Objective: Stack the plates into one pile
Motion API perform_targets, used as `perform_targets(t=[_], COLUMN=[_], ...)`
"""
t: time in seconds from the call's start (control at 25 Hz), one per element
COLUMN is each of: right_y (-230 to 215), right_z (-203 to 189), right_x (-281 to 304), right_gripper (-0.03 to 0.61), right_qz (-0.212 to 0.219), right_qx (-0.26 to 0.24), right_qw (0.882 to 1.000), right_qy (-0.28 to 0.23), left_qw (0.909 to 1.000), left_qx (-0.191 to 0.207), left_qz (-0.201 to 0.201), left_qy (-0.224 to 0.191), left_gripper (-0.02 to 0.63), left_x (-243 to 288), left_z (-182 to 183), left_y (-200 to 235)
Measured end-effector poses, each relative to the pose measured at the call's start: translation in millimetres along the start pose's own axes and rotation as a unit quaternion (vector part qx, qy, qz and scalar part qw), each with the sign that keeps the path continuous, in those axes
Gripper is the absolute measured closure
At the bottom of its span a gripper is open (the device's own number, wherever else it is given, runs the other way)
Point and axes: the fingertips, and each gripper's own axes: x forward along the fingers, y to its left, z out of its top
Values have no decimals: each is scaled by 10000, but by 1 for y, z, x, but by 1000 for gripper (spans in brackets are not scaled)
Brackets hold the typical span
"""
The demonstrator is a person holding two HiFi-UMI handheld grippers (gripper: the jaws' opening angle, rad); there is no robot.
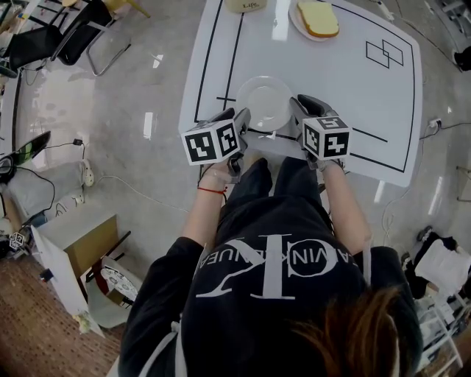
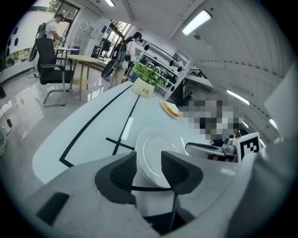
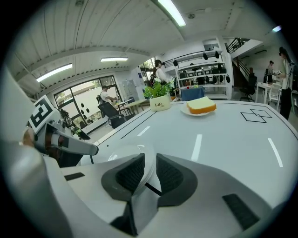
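Flanking the plate (image 1: 265,103) at the table's (image 1: 368,96) near edge, my left gripper (image 2: 149,160) gapes wide and my right gripper (image 3: 150,167) sits loose about its rim, neither clamping; I judge it stiff, slick and breakable, best pinched at the rim.

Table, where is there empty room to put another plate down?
The table's widest bare patch lies between the empty plate, the plate with the yellow slab and the drawn squares. A narrow bare strip runs along the left edge, outside the black line. The near edge is crowded: the left gripper and right gripper flank the empty plate.
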Motion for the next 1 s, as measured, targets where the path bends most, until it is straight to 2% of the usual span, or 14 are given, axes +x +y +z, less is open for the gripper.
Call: perform_targets(t=[0.16,0.36,0.48,0.84,1.0], right_y=[0,5,4,1,7], right_z=[10,25,36,60,69], right_x=[-8,-23,-34,-64,-75], right_gripper=[506,518,541,577,577], right_qz=[57,138,123,167,299], right_qx=[-11,-120,-237,-378,-471], right_qw=[9996,9979,9960,9874,9819], right_qy=[-262,-627,-856,-1529,-1812], left_qw=[9996,9961,9933,9789,9715], left_qx=[113,541,621,910,944], left_qz=[-21,-100,-160,162,172], left_qy=[-262,-695,-960,-1821,-2166], left_gripper=[456,462,463,591,604], left_x=[-6,-18,-26,-59,-72], left_z=[8,23,32,56,65], left_y=[-3,-7,-8,1,0])
